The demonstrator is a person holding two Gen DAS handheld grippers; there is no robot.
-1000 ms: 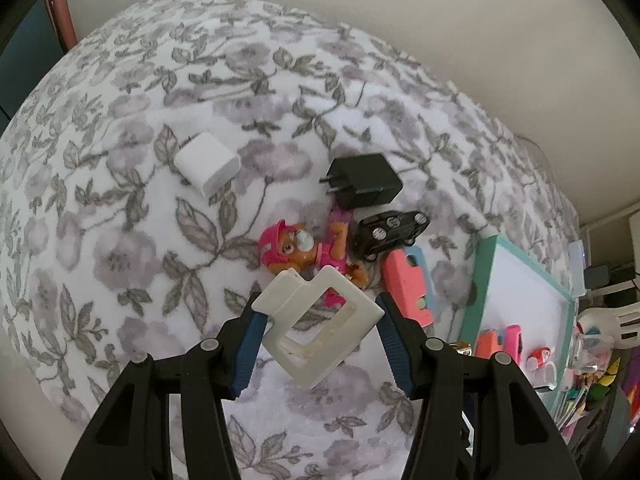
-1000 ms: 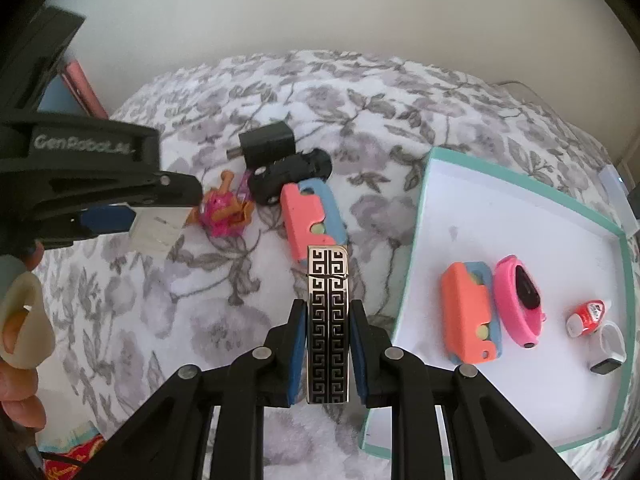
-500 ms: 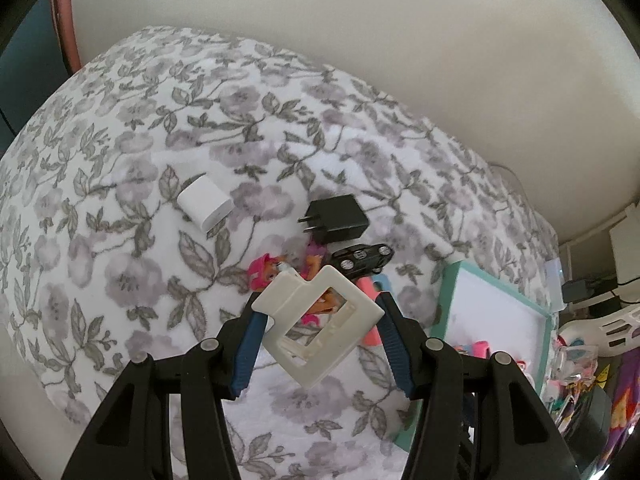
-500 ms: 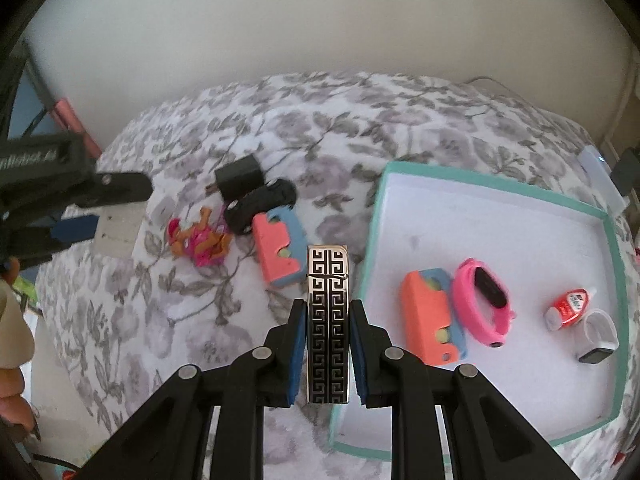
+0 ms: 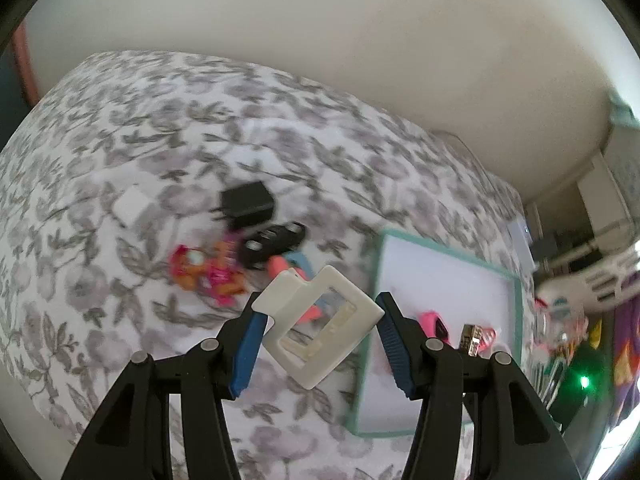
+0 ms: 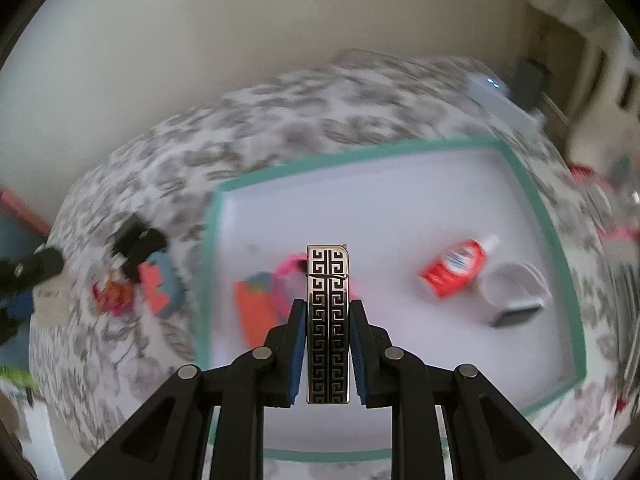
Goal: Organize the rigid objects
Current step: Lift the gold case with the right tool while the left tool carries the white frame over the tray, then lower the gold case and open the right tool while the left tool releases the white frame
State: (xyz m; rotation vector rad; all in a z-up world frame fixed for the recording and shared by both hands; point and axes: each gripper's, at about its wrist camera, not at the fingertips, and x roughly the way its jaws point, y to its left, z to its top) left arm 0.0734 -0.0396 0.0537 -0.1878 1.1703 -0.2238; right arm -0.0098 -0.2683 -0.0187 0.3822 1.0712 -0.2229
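Right wrist view has the right gripper [image 6: 328,340] clamped on a patterned lighter [image 6: 328,320] held above the teal tray [image 6: 560,256]; lower it onto bare floor left of the red bottle [image 6: 454,268], clear of what looks, through blur, like a pink band. Left wrist view alone shows the left gripper [image 5: 318,336] gripping a white frame [image 5: 320,330] left of the tray, above the floral bed [image 5: 120,300].
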